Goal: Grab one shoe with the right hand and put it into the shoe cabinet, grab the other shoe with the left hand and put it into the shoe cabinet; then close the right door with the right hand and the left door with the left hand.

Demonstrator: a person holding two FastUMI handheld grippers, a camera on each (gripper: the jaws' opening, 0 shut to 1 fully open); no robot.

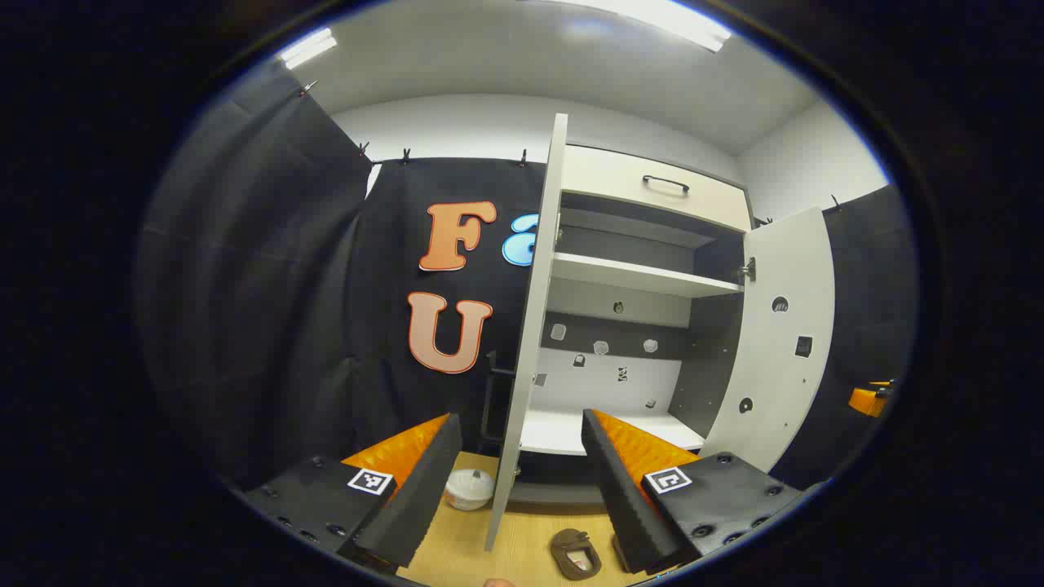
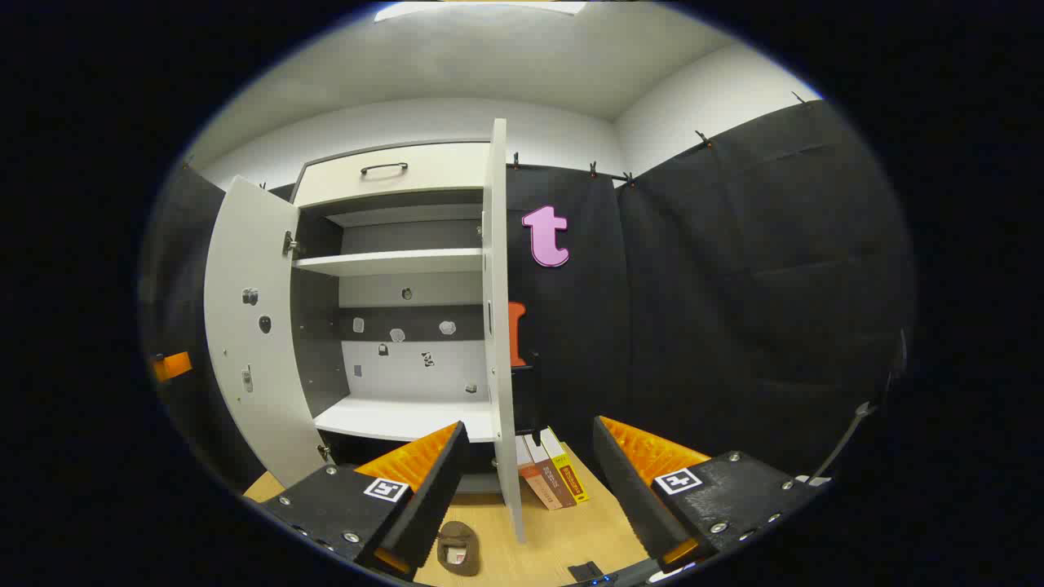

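A brown shoe [image 1: 575, 554] lies on the wooden floor in front of the shoe cabinet [image 1: 644, 277], just below my left gripper [image 1: 519, 417], which is open and holds nothing. In the right gripper view the brown shoe [image 2: 457, 548] sits on the floor under my right gripper [image 2: 528, 425], also open and empty. Both cabinet doors stand open: the left door [image 1: 530, 326] shows edge-on and the right door [image 1: 783, 342] swings wide. From the right gripper view the right door [image 2: 497, 326] is edge-on and the left door [image 2: 253, 326] is wide open. The bottom shelf [image 2: 408, 417] is bare.
A white bowl [image 1: 469, 489] rests on the floor left of the left door. Several books [image 2: 555, 481] lean by the right door's foot. A drawer with a dark handle [image 2: 383, 169] tops the cabinet. Black cloth walls close in on both sides.
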